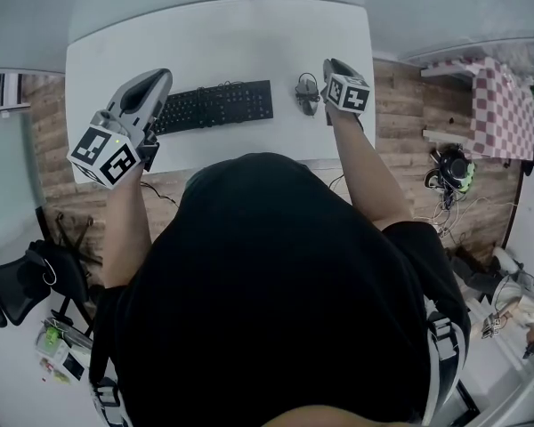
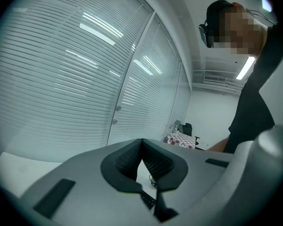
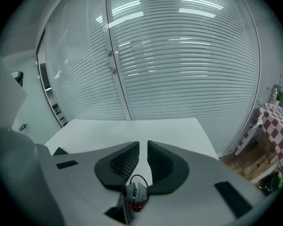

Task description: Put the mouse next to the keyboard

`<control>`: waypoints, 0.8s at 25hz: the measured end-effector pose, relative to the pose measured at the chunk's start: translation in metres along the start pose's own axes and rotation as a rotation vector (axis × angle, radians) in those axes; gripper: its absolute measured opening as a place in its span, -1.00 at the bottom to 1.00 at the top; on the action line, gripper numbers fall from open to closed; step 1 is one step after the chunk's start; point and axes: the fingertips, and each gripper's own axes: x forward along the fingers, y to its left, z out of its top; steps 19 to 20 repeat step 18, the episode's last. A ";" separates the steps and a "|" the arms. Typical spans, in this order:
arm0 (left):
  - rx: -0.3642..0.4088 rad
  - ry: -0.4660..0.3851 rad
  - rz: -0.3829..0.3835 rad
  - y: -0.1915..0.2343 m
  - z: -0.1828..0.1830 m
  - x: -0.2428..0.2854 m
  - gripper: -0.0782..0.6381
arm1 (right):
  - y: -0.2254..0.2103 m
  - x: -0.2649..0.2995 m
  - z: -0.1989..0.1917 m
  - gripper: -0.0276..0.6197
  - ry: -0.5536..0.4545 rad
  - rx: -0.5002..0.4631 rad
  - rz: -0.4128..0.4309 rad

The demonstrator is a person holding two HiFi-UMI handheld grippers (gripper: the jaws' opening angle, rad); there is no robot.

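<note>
The mouse (image 1: 307, 93) lies on the tabletop (image 1: 205, 43) just beside the keyboard (image 1: 215, 107), at its right end, so the placing looks done; the right hand-held gripper (image 3: 143, 147) is closed and empty; the left hand-held gripper (image 2: 141, 142), off the keyboard's left end, likewise; next probably calls only for backing away.

Matt plastics on a smooth white table (image 1: 214, 47)
Keyboard (image 1: 215, 107) matt black plastic; left gripper (image 2: 142, 145) smooth grey plastic with ribbed black pads (image 2: 156, 161); floor (image 1: 49, 136) grained wood planks; checked cloth (image 1: 498, 105) past the table's right edge.
</note>
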 end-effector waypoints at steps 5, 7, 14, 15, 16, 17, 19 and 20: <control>0.004 -0.003 0.008 -0.008 -0.001 0.000 -0.72 | 0.011 -0.010 0.025 -0.67 -0.053 -0.008 0.065; 0.000 -0.013 0.011 -0.013 0.000 0.001 -0.72 | 0.016 -0.016 0.037 -0.67 -0.077 -0.011 0.086; 0.015 -0.008 0.013 -0.030 -0.001 0.003 -0.72 | 0.032 -0.043 0.073 -0.68 -0.146 -0.040 0.137; 0.014 -0.010 0.015 -0.032 -0.002 0.002 -0.72 | 0.033 -0.047 0.075 -0.68 -0.152 -0.043 0.143; 0.013 -0.013 0.016 -0.035 -0.002 0.002 -0.72 | 0.034 -0.051 0.077 -0.68 -0.157 -0.046 0.148; 0.011 -0.016 0.016 -0.038 -0.002 0.002 -0.72 | 0.035 -0.055 0.079 -0.68 -0.162 -0.049 0.153; 0.009 -0.020 0.017 -0.041 -0.002 0.002 -0.72 | 0.036 -0.059 0.081 -0.69 -0.166 -0.053 0.158; 0.009 -0.020 0.017 -0.041 -0.002 0.002 -0.72 | 0.036 -0.059 0.081 -0.69 -0.166 -0.053 0.158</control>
